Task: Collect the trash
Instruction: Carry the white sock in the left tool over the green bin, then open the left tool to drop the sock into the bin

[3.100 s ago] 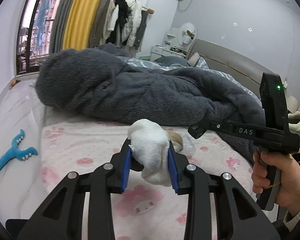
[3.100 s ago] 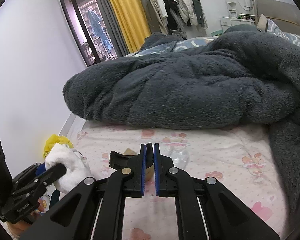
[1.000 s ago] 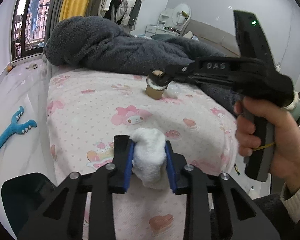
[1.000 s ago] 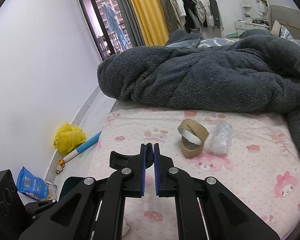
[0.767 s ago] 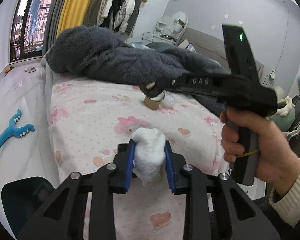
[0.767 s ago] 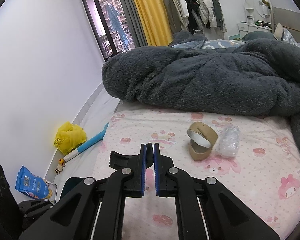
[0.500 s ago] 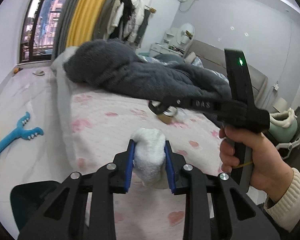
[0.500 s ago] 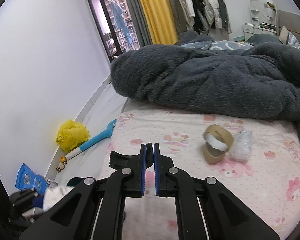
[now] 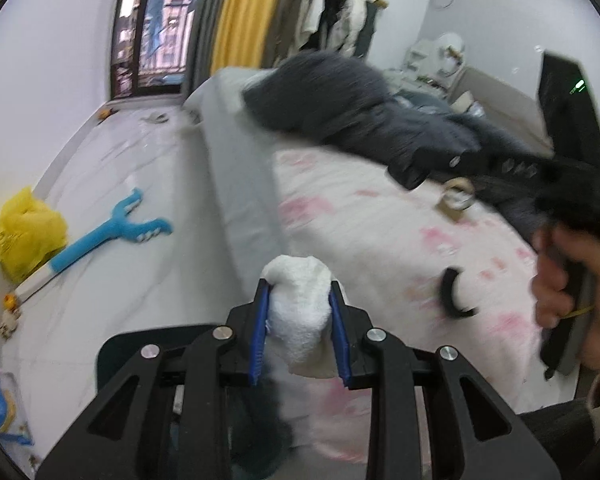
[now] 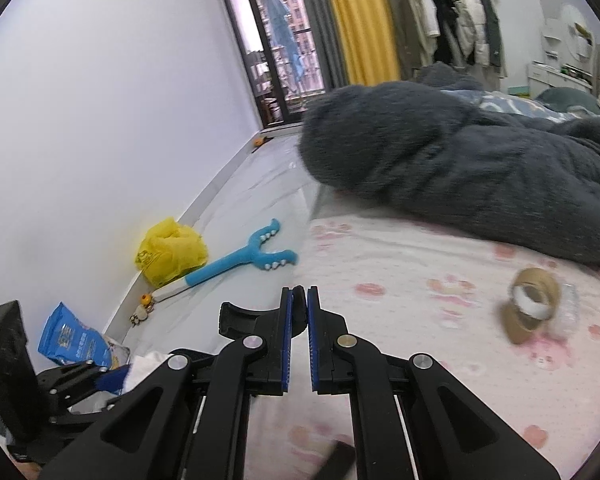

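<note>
The left wrist view showed the person's hand [image 9: 568, 276] gripping the handle of the right gripper [image 9: 404, 174], and a dark bin [image 9: 140, 344] on the floor directly beneath the left gripper [image 9: 300, 340]. It was blurred. The right wrist view gave a sharper look at the far side of the room: a yellow plastic bag [image 10: 170, 256] against the left wall, a blue toy [image 10: 240, 258] beside it on the floor, and a blue packet [image 10: 74, 340] nearer.

The left gripper was clenched on a wad of white tissue [image 9: 298, 312], its blue pads [image 9: 260, 336] pressing both sides, at the near left corner of the bed [image 9: 380, 240] above the bin. The wad looked soft and crumpled, bulging above the pads and hanging below them. In the right wrist view only a sliver of it showed at the lower left.

The right gripper [image 10: 299, 336] was fully closed with nothing between its pads, hovering over the pink-patterned sheet [image 10: 400, 272].

A brown tape roll [image 10: 530, 310] lay on the sheet to the right, touching a crumpled clear plastic piece [image 10: 566, 312], just in front of the dark grey blanket [image 10: 460, 160].
</note>
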Action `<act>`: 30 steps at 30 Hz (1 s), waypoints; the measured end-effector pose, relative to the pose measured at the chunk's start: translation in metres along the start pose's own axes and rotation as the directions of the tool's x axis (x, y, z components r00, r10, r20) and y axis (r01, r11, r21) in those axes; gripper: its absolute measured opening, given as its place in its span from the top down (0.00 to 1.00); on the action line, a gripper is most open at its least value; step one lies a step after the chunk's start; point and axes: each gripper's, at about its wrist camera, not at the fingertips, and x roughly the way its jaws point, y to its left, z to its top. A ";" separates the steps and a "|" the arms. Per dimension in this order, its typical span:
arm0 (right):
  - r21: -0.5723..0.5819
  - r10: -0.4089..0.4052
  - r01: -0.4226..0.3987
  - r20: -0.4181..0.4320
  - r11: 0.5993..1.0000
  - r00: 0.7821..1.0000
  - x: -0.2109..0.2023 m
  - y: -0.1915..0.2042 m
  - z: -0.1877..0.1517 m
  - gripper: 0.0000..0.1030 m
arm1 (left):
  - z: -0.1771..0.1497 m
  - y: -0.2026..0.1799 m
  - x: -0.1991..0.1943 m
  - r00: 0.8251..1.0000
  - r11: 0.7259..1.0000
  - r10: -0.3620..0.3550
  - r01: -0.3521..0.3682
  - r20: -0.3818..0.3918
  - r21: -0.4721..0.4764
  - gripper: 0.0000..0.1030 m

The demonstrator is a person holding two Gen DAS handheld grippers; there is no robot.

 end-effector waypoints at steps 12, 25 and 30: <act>-0.092 0.084 -0.092 -0.088 0.991 0.993 0.045 0.077 -0.013 0.93 | -0.034 0.073 0.014 0.979 0.991 0.105 -0.118 -0.178 -0.068 0.70; -0.151 0.117 -0.150 -0.207 0.977 0.971 0.094 0.136 -0.041 0.93 | -0.072 0.118 0.028 0.924 0.979 0.138 -0.181 -0.358 -0.088 0.70; -0.158 0.119 -0.161 -0.247 0.974 0.962 0.108 0.149 -0.051 0.93 | -0.086 0.132 0.033 0.896 0.976 0.134 -0.193 -0.423 -0.102 0.70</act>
